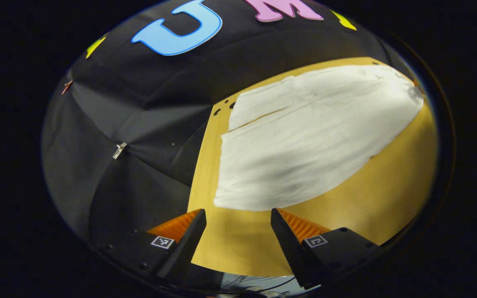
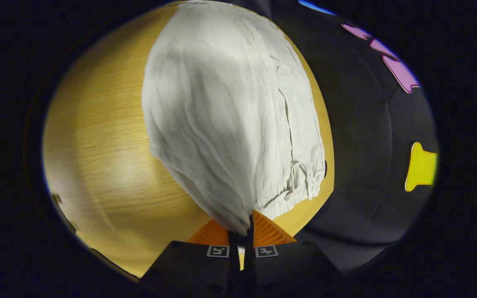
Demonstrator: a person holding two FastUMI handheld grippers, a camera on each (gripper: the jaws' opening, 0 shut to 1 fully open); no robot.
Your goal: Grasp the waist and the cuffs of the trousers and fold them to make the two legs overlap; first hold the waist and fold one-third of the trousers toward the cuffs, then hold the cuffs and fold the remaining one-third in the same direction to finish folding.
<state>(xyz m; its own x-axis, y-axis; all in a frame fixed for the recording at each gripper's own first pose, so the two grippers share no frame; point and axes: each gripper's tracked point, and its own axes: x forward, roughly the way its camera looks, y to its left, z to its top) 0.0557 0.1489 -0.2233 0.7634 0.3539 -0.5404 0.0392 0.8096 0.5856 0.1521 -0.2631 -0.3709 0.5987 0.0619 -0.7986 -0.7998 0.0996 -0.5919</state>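
Observation:
White trousers (image 1: 304,136) lie flat on the wooden table (image 1: 387,194). Their cuff end is nearest in the left gripper view, where a thin gap shows between the two legs. My left gripper (image 1: 237,213) hovers open over bare wood, just short of the near cuff corner, with nothing between its fingers. In the right gripper view the trousers (image 2: 222,116) stretch away from me, and the gathered elastic waistband (image 2: 300,182) is at the lower right. My right gripper (image 2: 244,227) is shut on a pinched corner of the waist, which is drawn up into a point.
The table (image 2: 97,157) ends close beside the trousers, and the black cloth wall (image 1: 139,124) hangs just past that edge. A few small dark holes (image 1: 222,109) mark the table edge near the cuffs. A metal clip (image 1: 119,150) sits on the cloth.

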